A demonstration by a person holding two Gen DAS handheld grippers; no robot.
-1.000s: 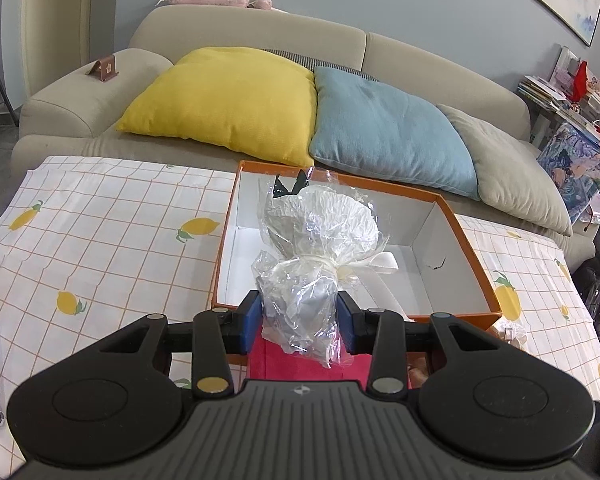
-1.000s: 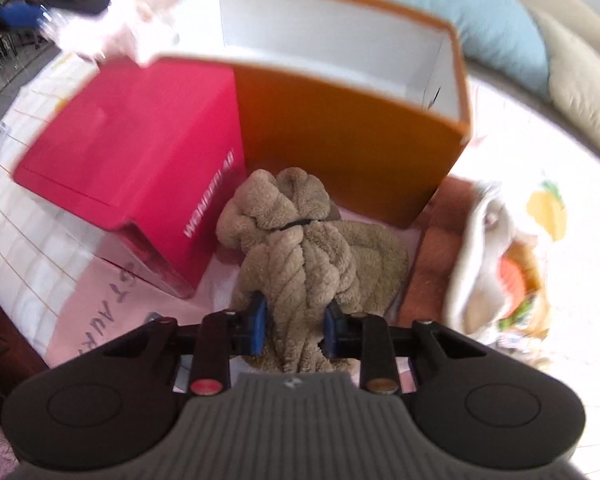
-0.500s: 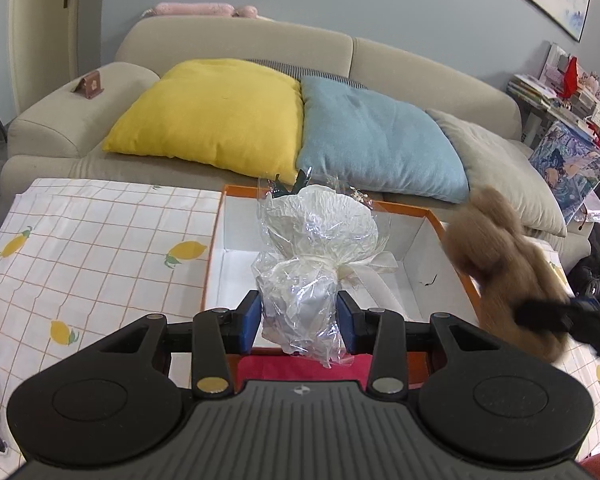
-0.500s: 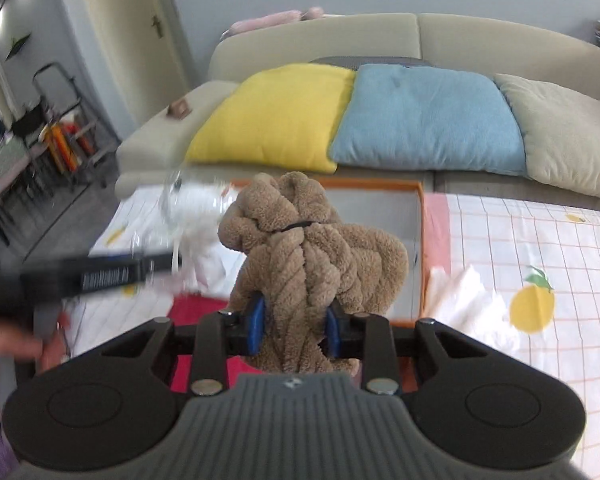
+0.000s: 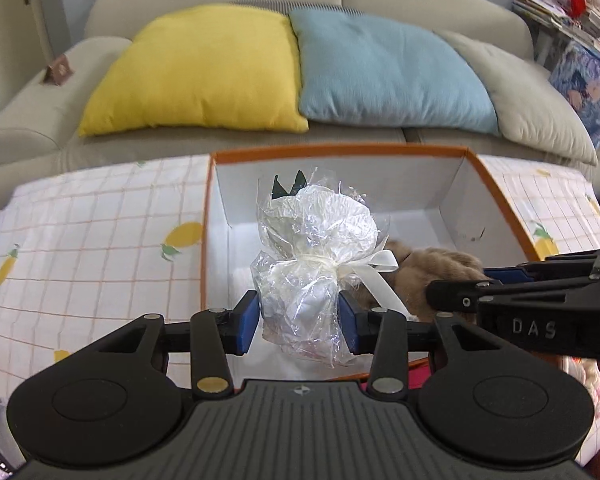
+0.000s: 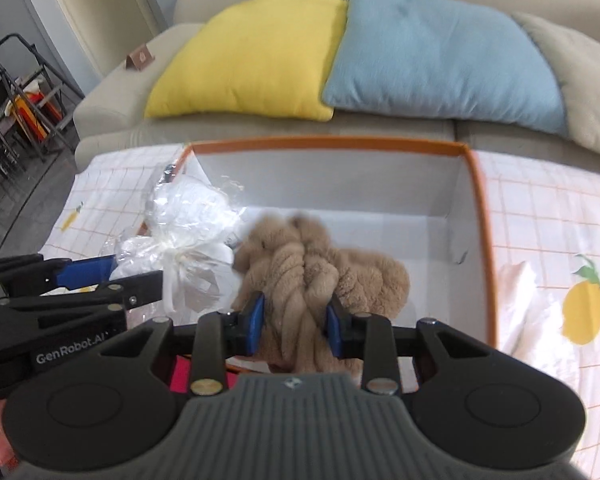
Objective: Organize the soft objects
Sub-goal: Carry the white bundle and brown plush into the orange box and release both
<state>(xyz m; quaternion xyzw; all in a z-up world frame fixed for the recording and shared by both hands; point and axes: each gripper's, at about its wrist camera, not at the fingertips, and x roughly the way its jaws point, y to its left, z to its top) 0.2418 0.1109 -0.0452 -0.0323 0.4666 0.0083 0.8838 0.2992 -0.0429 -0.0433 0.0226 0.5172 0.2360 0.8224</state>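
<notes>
Left wrist view: the left gripper clamps a cellophane-wrapped bundle over the orange box. Right gripper grasps a brown plush there, the 2 crowding together near the box's left edge.

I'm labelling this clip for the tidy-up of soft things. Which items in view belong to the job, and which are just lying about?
Part of the job:
- cellophane-wrapped bundle, held in the left gripper
- brown plush toy, held in the right gripper
- orange box, both things held over it

Just lying about:
- yellow cushion
- blue cushion
- sofa
- lemon-print tablecloth
</notes>
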